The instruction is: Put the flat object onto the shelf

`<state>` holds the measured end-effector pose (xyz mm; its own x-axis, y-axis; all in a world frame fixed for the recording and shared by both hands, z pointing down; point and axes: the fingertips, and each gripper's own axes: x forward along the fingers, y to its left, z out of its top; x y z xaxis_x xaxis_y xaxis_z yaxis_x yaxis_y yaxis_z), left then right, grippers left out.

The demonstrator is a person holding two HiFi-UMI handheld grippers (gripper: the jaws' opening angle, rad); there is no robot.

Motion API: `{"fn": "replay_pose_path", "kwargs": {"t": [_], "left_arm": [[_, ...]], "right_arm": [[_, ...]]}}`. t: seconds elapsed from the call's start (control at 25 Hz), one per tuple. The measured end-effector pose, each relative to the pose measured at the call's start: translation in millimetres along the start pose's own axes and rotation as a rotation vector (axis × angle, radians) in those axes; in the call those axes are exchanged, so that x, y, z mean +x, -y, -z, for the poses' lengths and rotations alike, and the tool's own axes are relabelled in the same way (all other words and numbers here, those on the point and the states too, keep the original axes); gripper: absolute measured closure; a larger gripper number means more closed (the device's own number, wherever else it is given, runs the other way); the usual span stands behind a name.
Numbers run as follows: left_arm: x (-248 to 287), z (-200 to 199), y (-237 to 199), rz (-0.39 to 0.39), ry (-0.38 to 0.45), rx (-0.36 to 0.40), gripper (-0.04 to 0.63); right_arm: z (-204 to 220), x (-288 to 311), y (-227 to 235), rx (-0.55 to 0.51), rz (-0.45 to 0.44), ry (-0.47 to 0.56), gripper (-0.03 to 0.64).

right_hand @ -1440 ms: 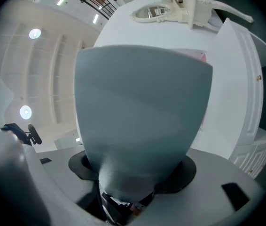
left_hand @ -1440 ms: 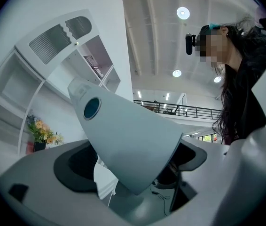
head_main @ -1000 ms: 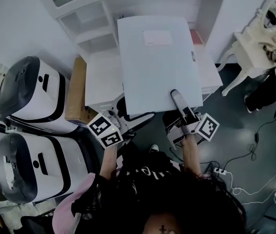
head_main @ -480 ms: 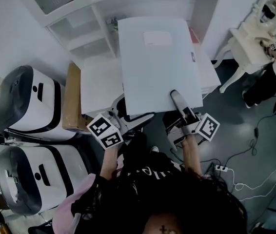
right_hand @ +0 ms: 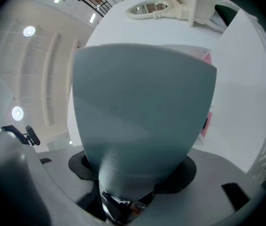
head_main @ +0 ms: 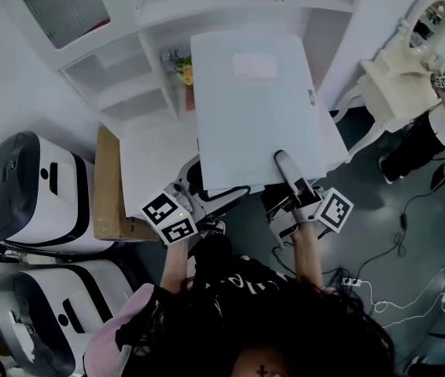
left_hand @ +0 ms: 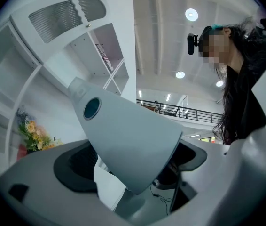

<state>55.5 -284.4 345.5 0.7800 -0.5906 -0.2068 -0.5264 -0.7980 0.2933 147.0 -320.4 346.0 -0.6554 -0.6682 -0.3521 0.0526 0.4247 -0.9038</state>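
The flat object [head_main: 258, 108] is a large white folder with a pale label, held level in front of the white shelf [head_main: 167, 10]. My left gripper [head_main: 221, 192] is shut on its near left edge, jaws mostly hidden under it. The left gripper view shows a white edge [left_hand: 105, 187] pinched beneath the big grey finger [left_hand: 123, 140]. My right gripper [head_main: 284, 163] is shut on the near right edge, one finger lying on top of the folder. The right gripper view is filled by that grey finger [right_hand: 142, 126].
The shelf has open compartments; one holds flowers [head_main: 182, 67] [left_hand: 34, 131]. A cardboard box [head_main: 108, 179] and two white machines [head_main: 34, 187] stand to the left. To the right are a white vanity with a mirror [head_main: 407, 61] and a person [head_main: 439, 124].
The folder, still held by both grippers, has come nearer the shelf. More of the shelf and the flowers now show; the machines and box have slid down-left in view.
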Motion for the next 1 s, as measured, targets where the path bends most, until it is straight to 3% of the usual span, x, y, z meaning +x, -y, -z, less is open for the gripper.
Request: {"fn": "replay_pose_path", "kwargs": {"t": [0.4, 0.72, 1.0], "left_arm": [[21, -61, -68, 0.027, 0.044, 0.043, 0.123], [45, -104, -128, 0.062, 0.036, 0.018, 0.123], [61, -144, -178, 0.053, 0.095, -0.022, 0.123]], "right_arm": [[-27, 92, -9, -0.092, -0.042, -0.029, 0.313], [-53, 165, -6, -0.122, -0.011, -0.028, 0.313], [-71, 226, -3, -0.149, 0.004, -0.049, 0.311]]}}
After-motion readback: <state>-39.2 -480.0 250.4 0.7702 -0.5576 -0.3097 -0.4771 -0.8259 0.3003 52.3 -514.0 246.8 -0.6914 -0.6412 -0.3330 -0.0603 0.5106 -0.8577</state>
